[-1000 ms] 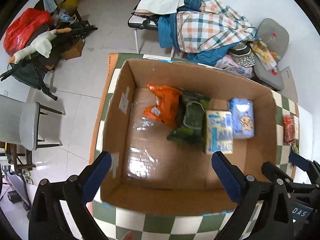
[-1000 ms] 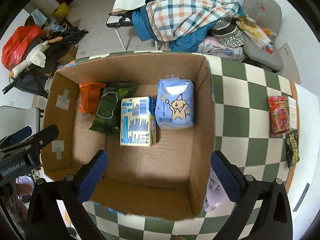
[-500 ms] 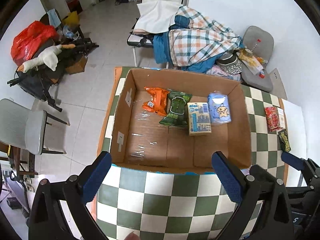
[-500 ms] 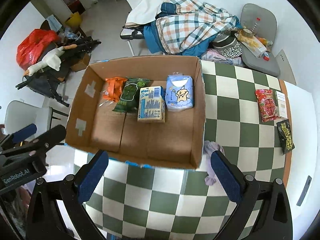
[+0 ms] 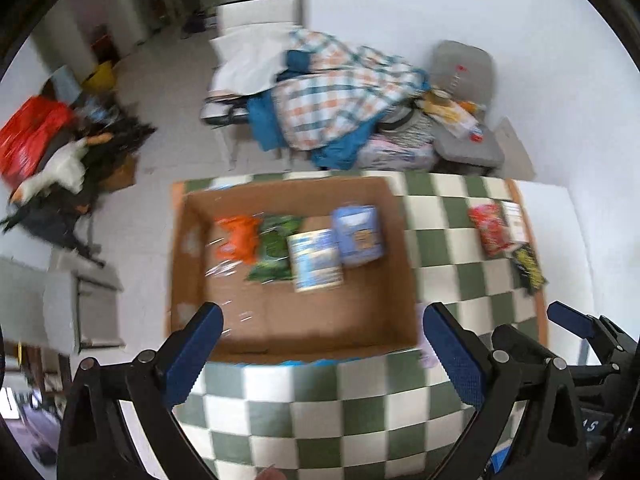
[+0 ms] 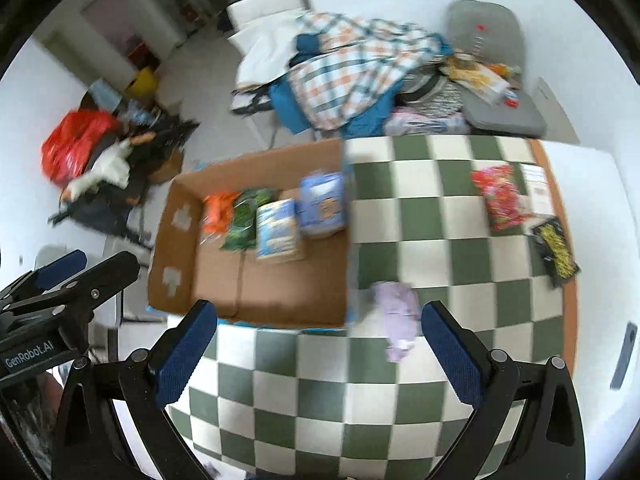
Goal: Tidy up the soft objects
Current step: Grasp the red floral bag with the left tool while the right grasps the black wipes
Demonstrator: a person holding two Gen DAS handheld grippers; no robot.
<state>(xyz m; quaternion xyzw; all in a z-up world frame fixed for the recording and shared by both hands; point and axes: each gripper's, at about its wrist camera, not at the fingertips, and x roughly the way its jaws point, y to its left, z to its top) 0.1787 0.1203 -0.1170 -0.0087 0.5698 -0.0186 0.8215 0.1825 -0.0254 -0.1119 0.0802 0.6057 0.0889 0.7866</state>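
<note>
Left gripper and right gripper are both showing black angular frames, ridged blue finger pads, silver pivot screws; white "GenRobot.AI" lettering is showing on the left unit's body.

A cardboard box sits on the table's left part. In it, 4 packs lie in a row along the far side. A crumpled cloth lies just right of the box's near corner. 3 snack packets lie at the table's right edge, well apart from the box.
</note>
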